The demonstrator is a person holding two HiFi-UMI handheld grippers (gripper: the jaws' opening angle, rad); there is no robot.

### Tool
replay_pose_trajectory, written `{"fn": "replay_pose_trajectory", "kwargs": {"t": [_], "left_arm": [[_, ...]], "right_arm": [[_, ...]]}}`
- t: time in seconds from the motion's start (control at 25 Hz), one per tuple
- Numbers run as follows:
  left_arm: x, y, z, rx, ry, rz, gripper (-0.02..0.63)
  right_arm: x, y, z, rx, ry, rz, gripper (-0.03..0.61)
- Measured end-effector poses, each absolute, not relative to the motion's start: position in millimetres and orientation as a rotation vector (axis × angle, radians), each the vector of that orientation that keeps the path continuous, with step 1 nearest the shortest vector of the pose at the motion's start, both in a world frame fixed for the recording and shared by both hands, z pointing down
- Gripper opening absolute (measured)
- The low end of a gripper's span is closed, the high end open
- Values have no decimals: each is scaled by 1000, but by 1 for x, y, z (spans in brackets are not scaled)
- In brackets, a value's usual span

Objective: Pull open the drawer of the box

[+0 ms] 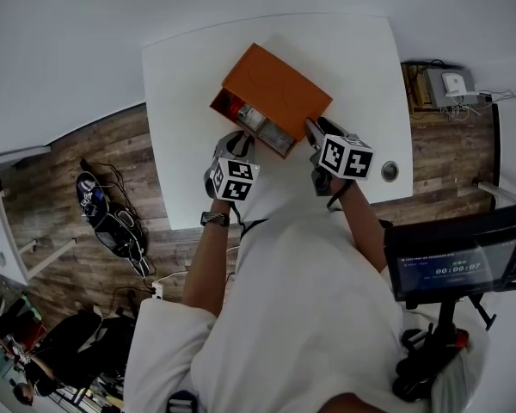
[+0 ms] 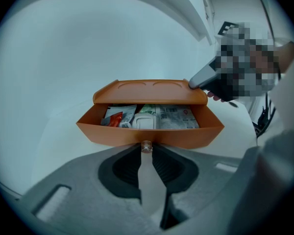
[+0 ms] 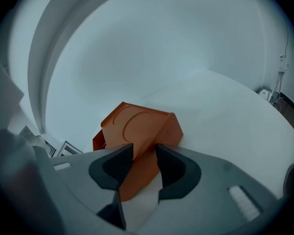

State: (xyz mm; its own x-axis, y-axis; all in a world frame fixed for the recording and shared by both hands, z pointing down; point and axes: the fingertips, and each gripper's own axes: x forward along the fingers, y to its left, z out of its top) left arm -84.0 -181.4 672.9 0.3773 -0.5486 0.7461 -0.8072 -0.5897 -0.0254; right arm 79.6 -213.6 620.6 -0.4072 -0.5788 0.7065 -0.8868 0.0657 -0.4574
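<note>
Rear of the drawer (image 2: 108, 133) is tucked under the lid of the box (image 1: 275, 89), so its depth can't be read. The packets (image 2: 176, 117) & a white item (image 2: 144, 122) inside show only their tops; print is too small to read. In the left gripper view one finger of the right tool (image 3: 144, 151) lies on the lid's right corner, and the other is hidden behind the box. In the right gripper view the drawer is mostly blocked by that tool's own jaw.

The box sits roughly mid-tabletop (image 1: 353, 58). In the head view its long axis runs diag., upper left to lower right. The drawer is out on the long side facing the person, front wall parallel to that axis.

Left tool (image 2: 147, 151): jaws nearly together, pinched on the small clear knob (image 2: 146, 146) at mid-front of the drawer. Right tool: jaws wide, straddling the box's right end w/ orange filling the gap. The pads look to be clamping it, though contact isn't clear-cut.
</note>
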Motion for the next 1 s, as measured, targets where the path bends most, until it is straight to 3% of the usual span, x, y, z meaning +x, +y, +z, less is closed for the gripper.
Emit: {"fn": "replay_pose_trajectory", "kwargs": {"t": [1.0], "left_arm": [[-95, -168, 676, 2274, -1178, 1068, 76]], "right_arm": [[79, -215, 622, 1466, -2019, 1280, 161]]}}
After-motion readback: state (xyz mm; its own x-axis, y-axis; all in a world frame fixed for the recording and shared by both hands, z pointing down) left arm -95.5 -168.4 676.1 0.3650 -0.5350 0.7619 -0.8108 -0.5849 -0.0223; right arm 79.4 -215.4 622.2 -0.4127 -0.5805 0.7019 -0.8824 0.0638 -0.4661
